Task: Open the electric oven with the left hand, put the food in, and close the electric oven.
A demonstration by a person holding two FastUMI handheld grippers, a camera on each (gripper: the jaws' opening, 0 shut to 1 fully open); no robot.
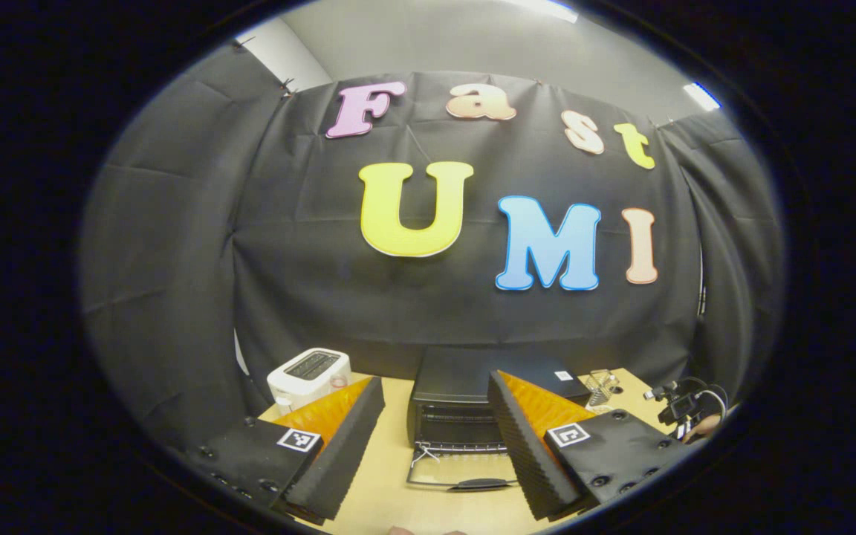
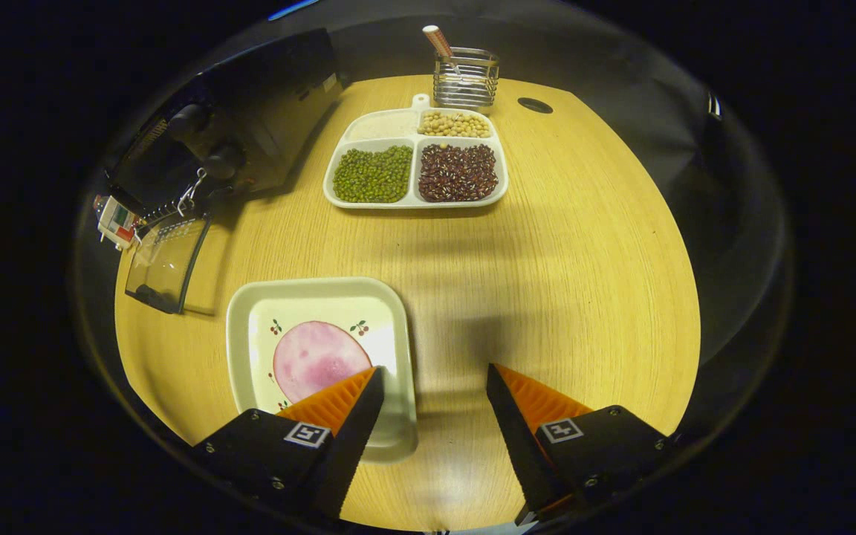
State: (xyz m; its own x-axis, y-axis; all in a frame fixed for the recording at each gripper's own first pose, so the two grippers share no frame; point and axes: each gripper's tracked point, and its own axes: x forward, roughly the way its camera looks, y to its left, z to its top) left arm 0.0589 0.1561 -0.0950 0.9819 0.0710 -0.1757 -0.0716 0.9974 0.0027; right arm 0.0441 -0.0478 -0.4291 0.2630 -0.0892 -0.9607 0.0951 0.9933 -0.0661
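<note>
The black electric oven [image 1: 465,379] stands on the wooden table straight ahead of my left gripper [image 1: 435,376]. Its glass door [image 1: 465,468] hangs open and lies flat toward me, handle at the front. My left gripper is open, with nothing between its fingers, short of the door. In the right gripper view the oven [image 2: 250,126] is at the upper left with its door [image 2: 164,264] down. A round pink slice of food [image 2: 316,360] lies on a square plate [image 2: 242,327]. My right gripper [image 2: 434,368] is open, its left finger over the plate's right edge.
A white toaster [image 1: 309,375] stands left of the oven. A divided tray [image 2: 413,202] with green, red and pale beans sits in the middle of the table, with a wire holder [image 2: 465,78] behind it. Bare wood lies right of the plate.
</note>
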